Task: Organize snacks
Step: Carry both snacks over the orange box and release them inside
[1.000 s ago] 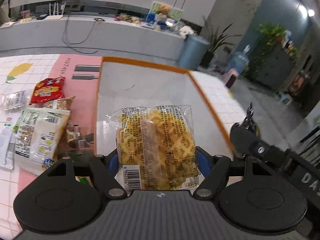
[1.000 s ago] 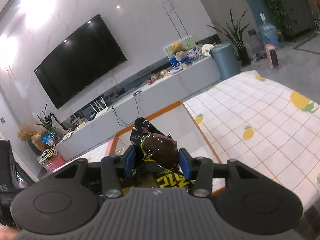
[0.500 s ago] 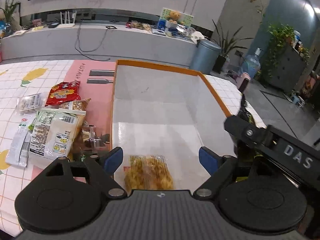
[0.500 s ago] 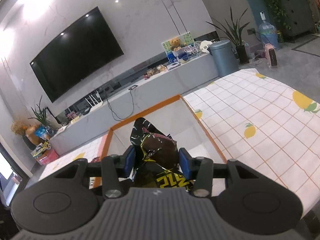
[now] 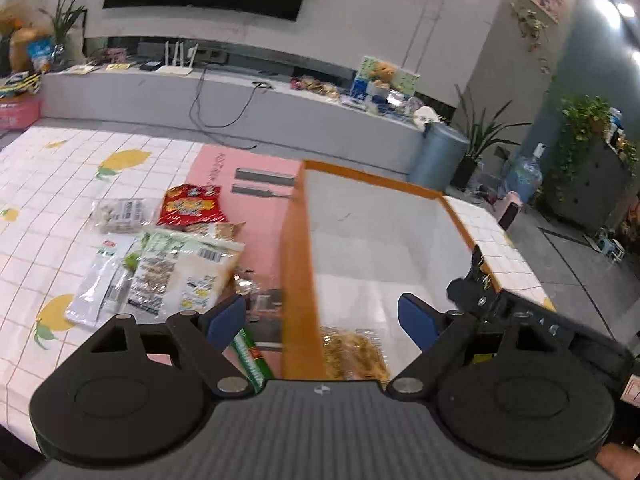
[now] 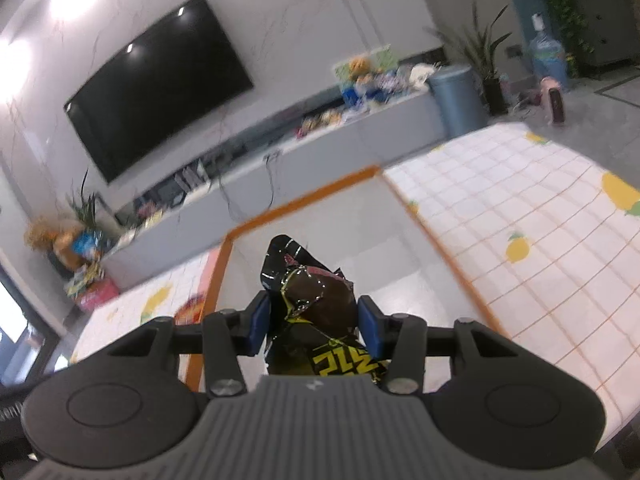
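Note:
My left gripper (image 5: 322,320) is open and empty, above the left wall of an orange-rimmed box (image 5: 296,240). A clear packet of yellow waffle snacks (image 5: 354,354) lies on the box's white floor just below it. To the left, several snack packets lie on the tablecloth: a red bag (image 5: 190,206), a white and green bag (image 5: 180,276), a clear packet (image 5: 120,214) and a green stick (image 5: 248,360). My right gripper (image 6: 314,322) is shut on a black and yellow snack bag (image 6: 316,300), held above the same box (image 6: 304,196). It shows in the left wrist view at the right (image 5: 476,292).
A lemon-print checked tablecloth (image 6: 540,232) covers the table, with a pink mat (image 5: 256,216) beside the box. Behind the table stand a low grey TV bench (image 5: 240,108), a grey bin (image 5: 438,152) and plants.
My left gripper opened and let the waffle packet drop into the box, then rose and shifted left over the box wall. My right gripper kept hold of the black bag and tilted.

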The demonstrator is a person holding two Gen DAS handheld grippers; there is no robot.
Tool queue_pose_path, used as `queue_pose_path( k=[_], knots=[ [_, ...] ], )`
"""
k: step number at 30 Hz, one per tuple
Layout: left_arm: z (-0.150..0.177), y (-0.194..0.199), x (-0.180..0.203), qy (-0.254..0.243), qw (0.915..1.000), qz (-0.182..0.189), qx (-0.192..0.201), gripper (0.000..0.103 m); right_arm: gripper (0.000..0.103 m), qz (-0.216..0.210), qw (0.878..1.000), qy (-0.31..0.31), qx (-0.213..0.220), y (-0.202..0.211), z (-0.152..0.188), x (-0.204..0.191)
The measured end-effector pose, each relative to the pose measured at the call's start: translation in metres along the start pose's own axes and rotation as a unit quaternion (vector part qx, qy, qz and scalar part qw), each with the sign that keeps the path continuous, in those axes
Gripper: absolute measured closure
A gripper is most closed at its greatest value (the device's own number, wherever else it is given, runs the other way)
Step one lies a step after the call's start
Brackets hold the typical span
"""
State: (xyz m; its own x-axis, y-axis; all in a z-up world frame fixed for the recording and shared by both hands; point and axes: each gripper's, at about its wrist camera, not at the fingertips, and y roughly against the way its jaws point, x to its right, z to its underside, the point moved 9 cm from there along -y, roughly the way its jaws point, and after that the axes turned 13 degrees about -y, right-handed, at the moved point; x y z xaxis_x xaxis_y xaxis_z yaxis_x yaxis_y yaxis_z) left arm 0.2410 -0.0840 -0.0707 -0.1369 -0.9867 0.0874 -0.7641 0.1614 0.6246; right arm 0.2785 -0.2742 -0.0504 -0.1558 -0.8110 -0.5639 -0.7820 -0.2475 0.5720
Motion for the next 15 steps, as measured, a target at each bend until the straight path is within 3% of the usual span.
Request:
queue_pose_path(
  k=[6, 10, 15],
  knots=[
    [0.010, -0.010, -0.008, 0.013, 0.9997, 0.008, -0.018, 0.003, 0.057, 0.061, 0.997, 0.038, -0.031, -0.023, 0.019, 0.001],
    [0.017, -0.014, -0.008, 0.010, 0.9995, 0.012, -0.026, 0.003, 0.056, 0.108, 0.989, 0.096, -0.037, -0.031, 0.028, 0.002],
    [0.021, -0.018, -0.010, 0.014, 0.9993, 0.014, -0.033, 0.003, 0.055, 0.135, 0.982, 0.122, -0.038, -0.036, 0.032, 0.005]
  ],
)
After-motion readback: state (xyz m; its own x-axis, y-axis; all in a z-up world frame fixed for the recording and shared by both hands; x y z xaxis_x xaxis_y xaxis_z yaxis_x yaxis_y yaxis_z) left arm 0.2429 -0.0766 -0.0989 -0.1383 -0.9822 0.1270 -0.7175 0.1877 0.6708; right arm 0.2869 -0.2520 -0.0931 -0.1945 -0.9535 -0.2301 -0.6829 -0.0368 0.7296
